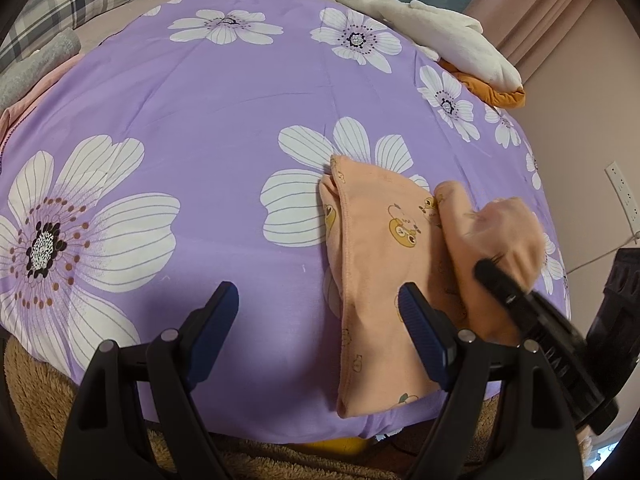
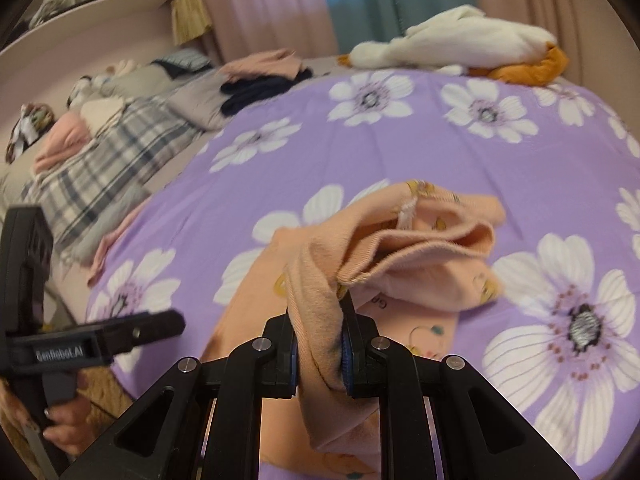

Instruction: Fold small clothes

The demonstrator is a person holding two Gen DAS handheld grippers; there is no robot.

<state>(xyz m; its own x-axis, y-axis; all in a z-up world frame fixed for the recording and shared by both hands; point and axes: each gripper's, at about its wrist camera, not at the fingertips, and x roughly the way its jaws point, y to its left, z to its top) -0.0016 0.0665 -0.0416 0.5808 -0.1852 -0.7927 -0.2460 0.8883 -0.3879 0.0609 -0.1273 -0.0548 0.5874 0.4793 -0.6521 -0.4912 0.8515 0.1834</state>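
A small peach garment (image 1: 380, 280) with cartoon prints lies on the purple flowered bedspread (image 1: 224, 104). My left gripper (image 1: 320, 308) is open and empty, hovering low over the garment's left edge. My right gripper (image 2: 319, 344) is shut on a bunched fold of the peach garment (image 2: 400, 248) and lifts that part off the bed. In the left wrist view the right gripper (image 1: 504, 280) shows at the right with lifted cloth over it. In the right wrist view the left gripper (image 2: 120, 336) shows at the far left.
A white and orange plush toy (image 1: 440, 36) lies at the far bed edge. Dark clothes (image 2: 260, 88), a plaid pillow (image 1: 68, 0) and folded pink items (image 2: 64, 140) lie at the far left. A brown fuzzy rug (image 1: 36, 400) lies below the near edge.
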